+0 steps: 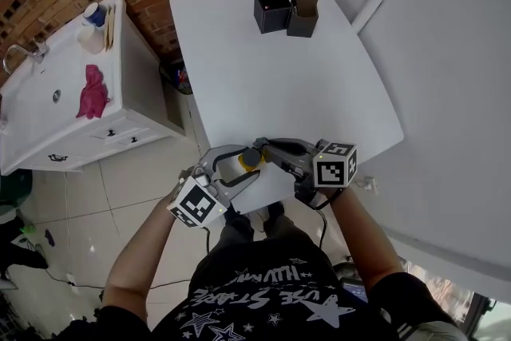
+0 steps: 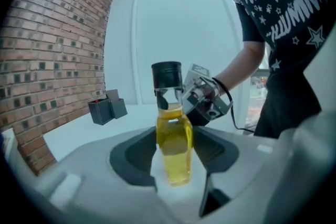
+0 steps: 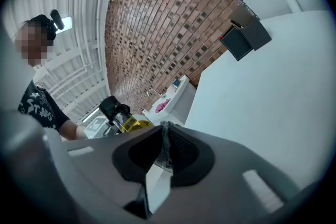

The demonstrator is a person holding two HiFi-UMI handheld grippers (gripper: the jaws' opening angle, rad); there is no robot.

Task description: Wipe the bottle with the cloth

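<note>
Found left gripper (image 1: 243, 167) fingers (image 2: 131, 157) clamped on the bottle (image 2: 175, 139), upright at the table (image 1: 319, 92) near edge. Found right gripper (image 1: 267, 148) fingers (image 3: 186, 155) pressed together on a thin grey cloth (image 3: 164, 145), tips just beside the black cap (image 2: 166, 75). Could not tell contact. Judged both grasps done, wiping itself barely started or pending. Noted black boxes (image 1: 286, 10) untouched, far back.

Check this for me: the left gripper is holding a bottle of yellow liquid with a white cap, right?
Not quite: the cap is black, not white, as the left gripper view shows. The left gripper does hold the bottle of yellow liquid.
</note>
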